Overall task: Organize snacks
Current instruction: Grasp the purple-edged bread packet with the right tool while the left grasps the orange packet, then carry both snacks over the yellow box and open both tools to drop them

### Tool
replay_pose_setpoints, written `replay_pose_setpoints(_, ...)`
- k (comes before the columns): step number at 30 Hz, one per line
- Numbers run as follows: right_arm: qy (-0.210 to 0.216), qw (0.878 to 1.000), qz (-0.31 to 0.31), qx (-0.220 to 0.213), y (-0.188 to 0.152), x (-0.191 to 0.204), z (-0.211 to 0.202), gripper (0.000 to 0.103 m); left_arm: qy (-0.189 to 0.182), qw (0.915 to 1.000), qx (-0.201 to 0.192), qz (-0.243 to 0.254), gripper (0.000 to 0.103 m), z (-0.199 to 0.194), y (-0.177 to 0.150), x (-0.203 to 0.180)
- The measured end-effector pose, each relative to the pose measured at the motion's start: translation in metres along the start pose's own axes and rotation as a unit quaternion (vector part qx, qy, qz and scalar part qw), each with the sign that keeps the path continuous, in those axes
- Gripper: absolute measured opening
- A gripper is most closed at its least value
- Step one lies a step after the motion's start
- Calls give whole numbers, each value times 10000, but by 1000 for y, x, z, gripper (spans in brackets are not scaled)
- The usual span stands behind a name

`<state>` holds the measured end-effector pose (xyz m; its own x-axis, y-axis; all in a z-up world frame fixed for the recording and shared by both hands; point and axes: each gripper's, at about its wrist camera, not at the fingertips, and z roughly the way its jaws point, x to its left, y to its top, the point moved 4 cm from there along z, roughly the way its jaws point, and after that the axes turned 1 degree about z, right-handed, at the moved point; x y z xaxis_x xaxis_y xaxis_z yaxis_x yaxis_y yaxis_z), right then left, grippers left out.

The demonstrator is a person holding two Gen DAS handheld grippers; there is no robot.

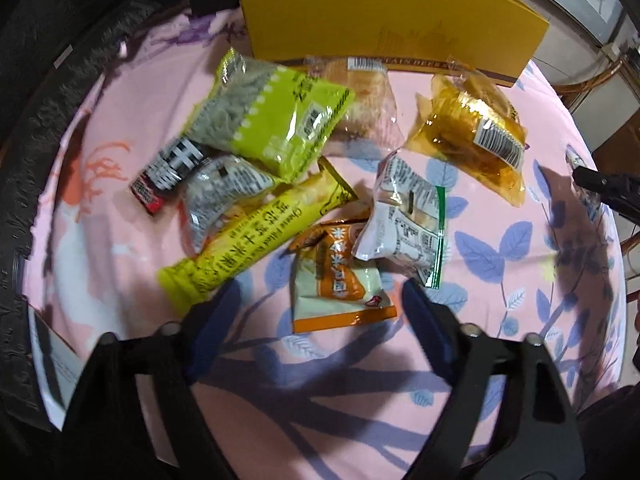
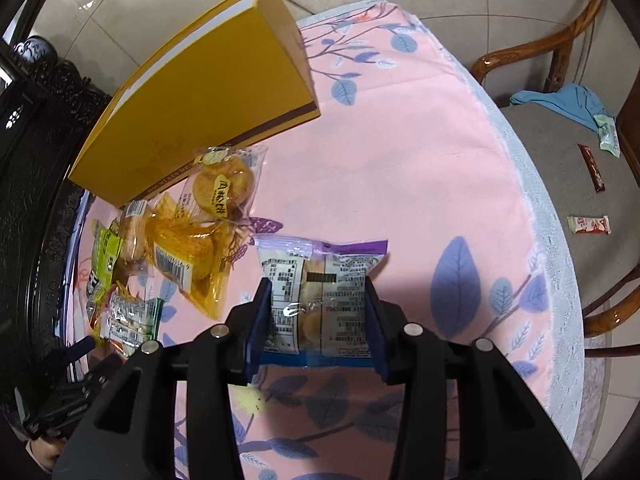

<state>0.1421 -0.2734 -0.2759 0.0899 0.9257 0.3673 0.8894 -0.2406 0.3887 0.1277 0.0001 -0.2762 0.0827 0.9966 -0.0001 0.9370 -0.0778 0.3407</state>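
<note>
A yellow box (image 1: 392, 12) stands at the back of the pink cloth-covered table; it also shows in the right wrist view (image 2: 200, 104). Several snack packets lie in front of it. My left gripper (image 1: 316, 316) is open, its fingers either side of an orange and white packet (image 1: 340, 284). Beyond lie a long yellow packet (image 1: 248, 240), a lime green packet (image 1: 276, 116), a white and green packet (image 1: 408, 216) and an amber-wrapped pastry (image 1: 476, 136). My right gripper (image 2: 316, 320) is shut on a purple-topped biscuit packet (image 2: 320, 280), holding it by its sides.
A wooden chair (image 2: 560, 128) stands to the right of the table with a blue cloth (image 2: 568, 100) and three small packets on its seat. A dark carved cabinet (image 2: 36, 160) stands at the left. The table edge (image 2: 540, 240) curves along the right.
</note>
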Motion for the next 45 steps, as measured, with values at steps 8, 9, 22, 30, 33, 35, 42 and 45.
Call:
replay_pose_setpoints(8, 39, 9999, -88, -39, 3, 6, -4, 44, -3, 10000, 84, 6, 78, 26, 5, -4)
replay_pose_setpoints(9, 36, 9999, -92, -38, 3, 7, -4, 44, 0, 10000, 37, 5, 75, 26, 6, -3)
replay_pose_setpoints(22, 140, 9996, -203, -99, 5, 20, -13, 44, -394, 9988, -56, -280, 40, 3, -10, 27)
replay_pose_setpoints(30, 332, 9983, -402, -270, 10, 39, -33, 44, -446, 9972, -469, -375, 40, -38, -7, 32)
replay_pose_setpoints(33, 428, 9974, -456, -360, 15, 48, -42, 44, -499, 9962, -647, -302, 40, -53, 1, 29)
replay_pose_setpoints(35, 494, 9966, -498, -444, 18, 55, -49, 44, -546, 9948, -805, -286, 40, -65, 8, 29)
replay_pose_setpoints(42, 741, 9930, -624, -679, 34, 77, -66, 44, -785, 9861, -1439, -286, 40, -108, 44, 15)
replay_pose_setpoints(45, 864, 9900, -714, -858, 49, 87, -73, 44, -862, 9798, -1794, -174, 40, -124, 73, 7)
